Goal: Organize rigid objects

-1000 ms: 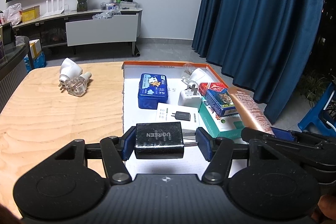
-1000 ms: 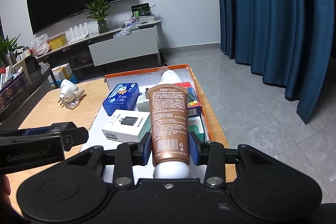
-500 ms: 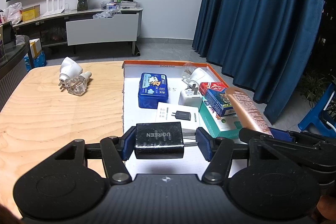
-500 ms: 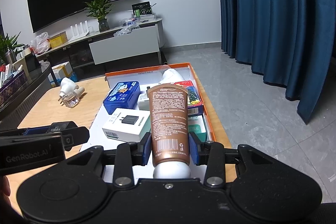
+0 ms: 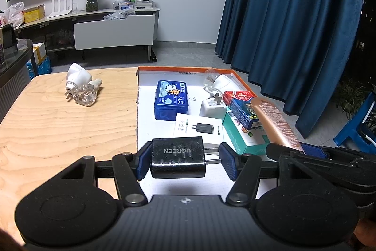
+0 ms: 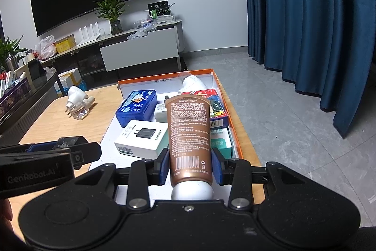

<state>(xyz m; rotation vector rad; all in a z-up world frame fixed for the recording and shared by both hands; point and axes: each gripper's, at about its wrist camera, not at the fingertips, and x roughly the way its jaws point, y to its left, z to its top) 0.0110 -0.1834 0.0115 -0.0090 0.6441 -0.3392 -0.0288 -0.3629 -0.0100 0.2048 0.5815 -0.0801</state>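
The left gripper (image 5: 184, 160) was clamped on a black charger (image 5: 178, 156), the right gripper (image 6: 190, 167) on a brown tube (image 6: 189, 140) — its long axis pointed forward over the orange-rimmed box (image 6: 231, 126).

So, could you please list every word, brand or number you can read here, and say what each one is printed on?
"UGREEN": on the black charger held in the left gripper.
"GenRobot.AI": on the left gripper's side, seen from the right wrist.
"33x23x12.5cm": on the orange box inner wall.
"975": on the blue card box.
Brown tube in the right gripper, blue tin: print too small to read.
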